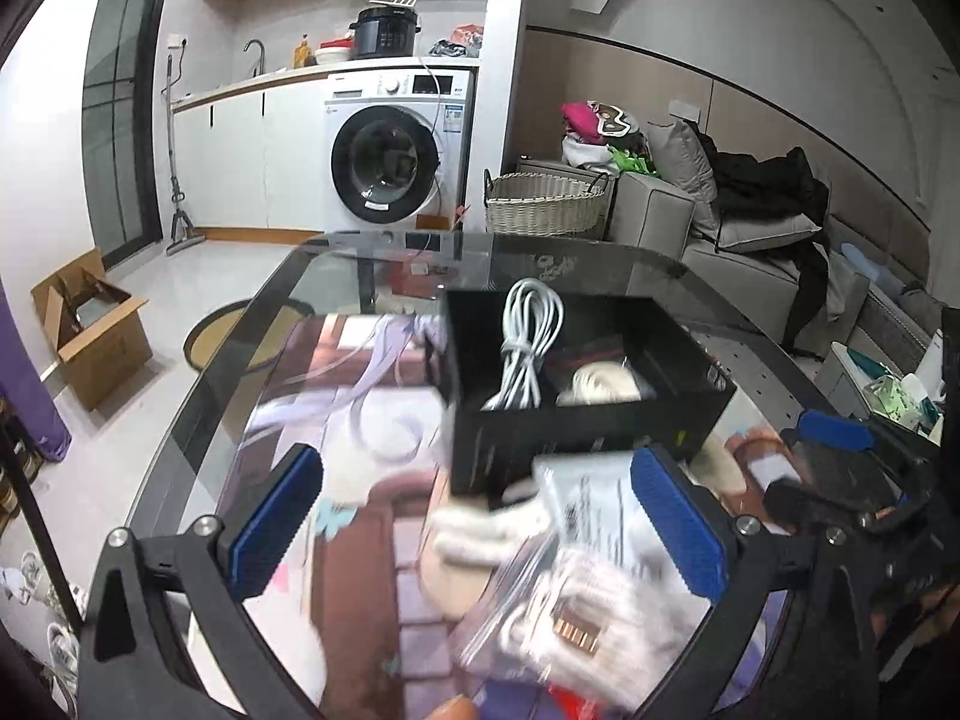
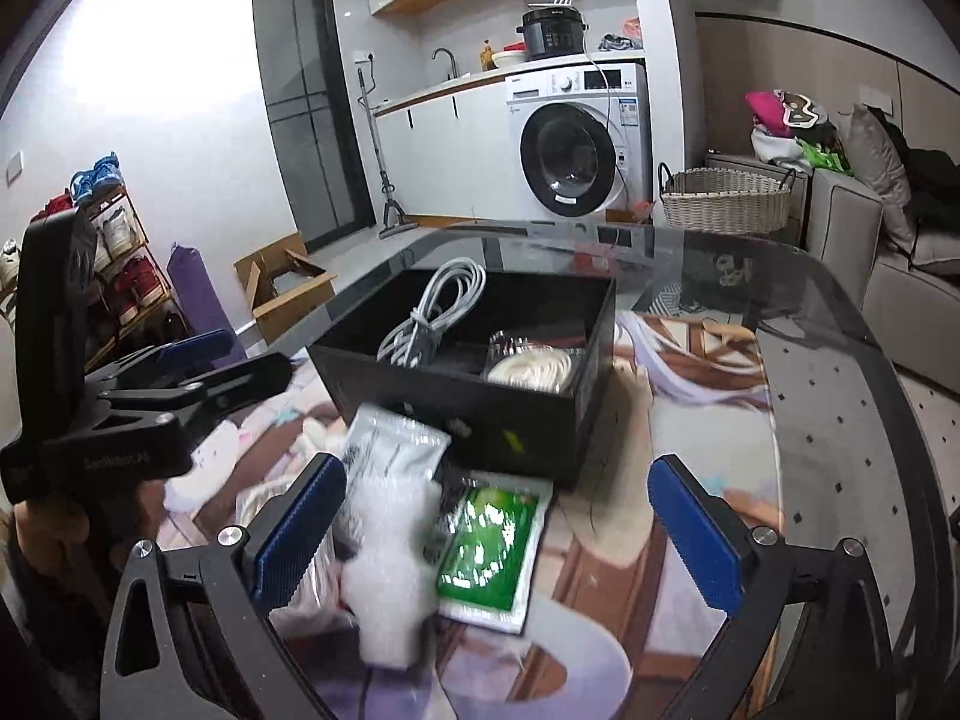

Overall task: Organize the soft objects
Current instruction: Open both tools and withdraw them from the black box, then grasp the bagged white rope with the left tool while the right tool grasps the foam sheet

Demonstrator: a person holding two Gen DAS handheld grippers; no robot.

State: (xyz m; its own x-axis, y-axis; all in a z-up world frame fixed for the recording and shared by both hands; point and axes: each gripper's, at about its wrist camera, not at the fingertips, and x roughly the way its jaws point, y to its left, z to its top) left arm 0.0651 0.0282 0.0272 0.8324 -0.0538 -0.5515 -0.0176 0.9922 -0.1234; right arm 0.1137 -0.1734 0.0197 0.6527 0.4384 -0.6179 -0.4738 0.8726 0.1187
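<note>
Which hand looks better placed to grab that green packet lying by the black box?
Probably the right: the flat green packet lies between its open fingers. The left ones frame a clear bag.

**Hardly any lettering legible**

On the left hand-held gripper (image 2: 198, 354), seen at nine o'clock in the right wrist view, pale embossed lettering runs along the black body; it is blurred and I cannot spell it out for certain. The washing machine (image 2: 585, 138), at twelve o'clock, carries a brand mark, a lit display and a sticker, all too small to read. The grey pouch (image 2: 390, 450) by the black box (image 2: 480, 372) bears dark print lines, smeared beyond reading.
</note>
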